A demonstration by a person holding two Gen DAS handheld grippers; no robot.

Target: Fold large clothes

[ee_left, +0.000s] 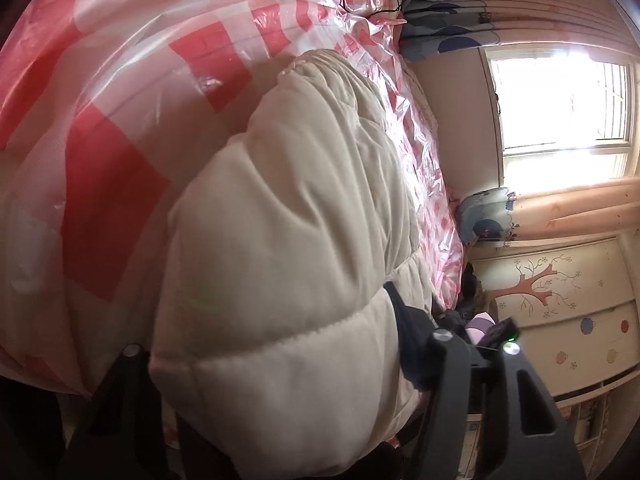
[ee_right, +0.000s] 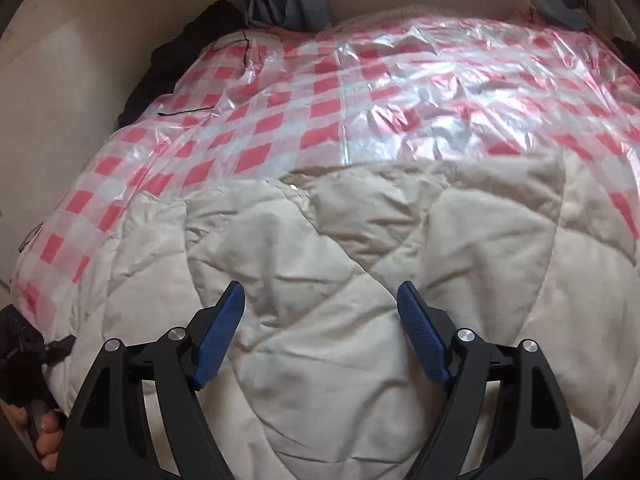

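**Getting a deep bite on the padded coat**

Ahead of my right claw [ee_right: 320,300], spread and empty, the cream quilted coat [ee_right: 340,280] lies on the checked bed cover [ee_right: 320,92]. My left claw [ee_left: 280,360] straddles thick padding; its grip I cannot tell. I should pinch one seam edge, not bulk.

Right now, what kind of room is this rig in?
Most likely a bedroom, perhaps a child's. A wide bed under a pink checked plastic sheet, curtains beside a bright window, and a cabinet painted with a tree. A cream padded coat lies on the bed.
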